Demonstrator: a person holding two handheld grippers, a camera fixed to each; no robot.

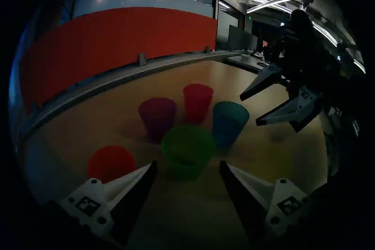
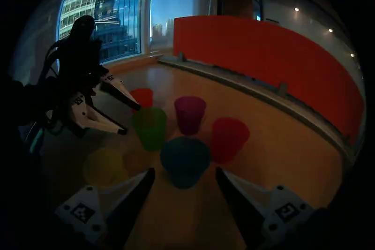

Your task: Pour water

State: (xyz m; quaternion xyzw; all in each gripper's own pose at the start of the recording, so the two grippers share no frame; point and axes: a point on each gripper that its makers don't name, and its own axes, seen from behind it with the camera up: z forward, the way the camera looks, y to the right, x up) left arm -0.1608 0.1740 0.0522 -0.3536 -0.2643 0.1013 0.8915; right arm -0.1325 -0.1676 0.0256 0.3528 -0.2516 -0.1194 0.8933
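Approach stage, before any grasp. My left gripper (image 1: 186,164) hangs low over the wooden table (image 1: 220,74) with its jaws spread wide and nothing between them. The green cup (image 1: 188,151) stands upright just ahead, centred on the gap but touched by neither finger. Behind it stand the purple cup (image 1: 157,117), the red cup (image 1: 198,102) and the teal cup (image 1: 229,122), close together yet apart. A second red cup (image 1: 111,163) sits off to one side, near one finger of that gripper. My right gripper (image 2: 184,170) is likewise spread and empty, with the teal cup lined up just ahead of its gap; in the right gripper view a yellow cup (image 2: 102,166) stands off to the side of the cluster. Each gripper also appears in the other's view, raised above the table beside the cups, jaws parted. All cups are upright on the table. The light is dim, and I cannot tell which cup, if any, holds water. I judge that pouring has not begun: the step in hand is choosing and reaching for a source cup. The next move calls for one gripper to advance until its fingers flank a cup's wall. It must then close gently on what looks like light plastic, lift the cup level, and carry it above a receiving cup before tilting.
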